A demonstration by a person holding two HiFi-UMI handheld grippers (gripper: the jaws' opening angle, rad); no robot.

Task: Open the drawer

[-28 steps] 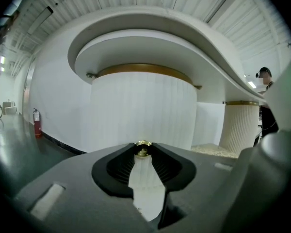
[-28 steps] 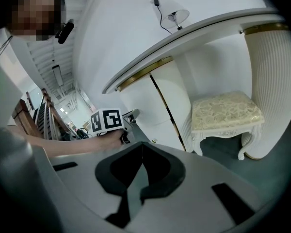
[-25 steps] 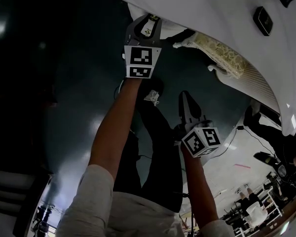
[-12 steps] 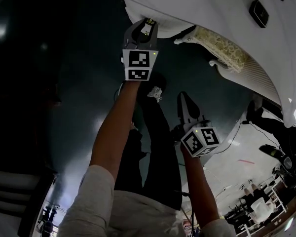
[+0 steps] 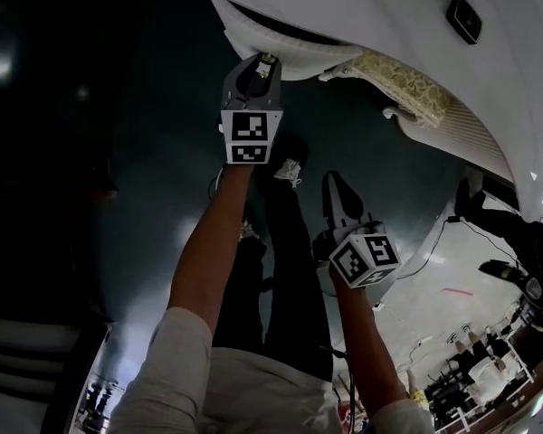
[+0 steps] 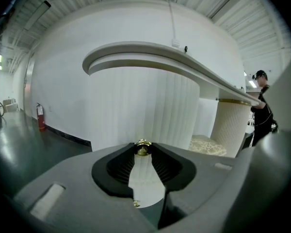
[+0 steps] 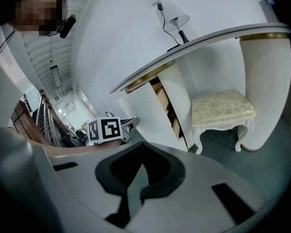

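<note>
My left gripper (image 5: 265,59) is shut on the small gold knob (image 6: 142,148) of a white curved drawer (image 5: 281,42). The drawer stands part way out of the white desk (image 5: 389,7). In the right gripper view the drawer's front (image 7: 144,108) juts from the desk with its wooden sides (image 7: 165,103) showing. The left gripper's marker cube (image 7: 105,128) is just in front of it. My right gripper (image 5: 333,177) hangs lower and nearer to me, away from the desk. Its jaws meet at the tip (image 7: 142,144) with nothing between them.
A white stool with a cream cushion (image 7: 223,110) stands under the desk to the right of the drawer. A lamp (image 7: 177,21) is on the desktop. A person in dark clothes (image 6: 262,108) stands at the far right, and a fire extinguisher (image 6: 40,118) is by the left wall. The floor is dark and glossy.
The left gripper has moved back from the desk with the knob in its jaws, and the drawer has slid further out. The right gripper has risen slightly.
</note>
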